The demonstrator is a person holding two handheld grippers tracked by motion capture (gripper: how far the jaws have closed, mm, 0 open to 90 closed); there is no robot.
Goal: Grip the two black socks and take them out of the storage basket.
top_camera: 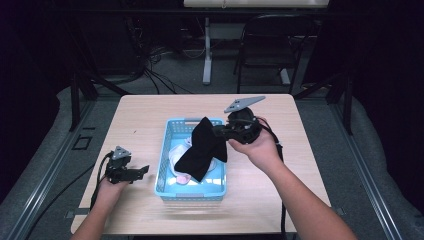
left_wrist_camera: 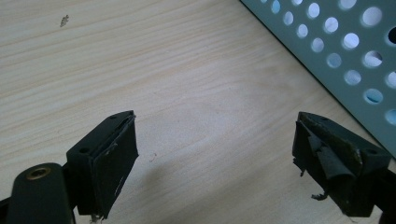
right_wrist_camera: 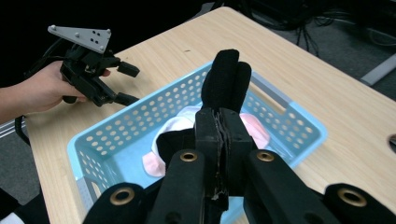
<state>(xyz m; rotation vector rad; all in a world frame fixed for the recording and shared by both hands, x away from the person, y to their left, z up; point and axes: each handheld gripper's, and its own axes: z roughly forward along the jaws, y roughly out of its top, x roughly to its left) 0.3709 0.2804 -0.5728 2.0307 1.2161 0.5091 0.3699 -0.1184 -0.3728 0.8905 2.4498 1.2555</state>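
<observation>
Dim room, dark curtains at both sides, grey carpeted floor (top_camera: 165,80) with loose cables (top_camera: 150,70) at far left and a black chair (top_camera: 272,45) beyond the far edge. Pale wood-grain tabletop (top_camera: 140,125) in the middle, lit from above. At its centre a light-blue perforated basket (top_camera: 162,165), long side running near to far, a handle slot in the far wall. Inside, white and pink cloth items (top_camera: 180,157) lying on the basket floor, partly covered from above. Over the basket a black garment (top_camera: 202,147), lifted and hanging, upper end level with the far rim, lower end drooping down into the basket's middle above the pale items. Right gripper (top_camera: 220,131) just right of the basket's far half, held in a hand (top_camera: 257,147) whose forearm comes in from the near right; jaws pressed together on the top of the black garment, a fold of the fabric poking out past the tips in the right gripper view, grey three-cornered plate (top_camera: 244,103) tilted on top. Left gripper (top_camera: 144,170) low over the tabletop near the left edge of the basket, close beside it but not touching, held in the left hand (top_camera: 110,187); jaws wide apart and holding nothing, bare wood between them in the left gripper view, worn pads peeling at the tips, the basket's holed wall at upper right.
</observation>
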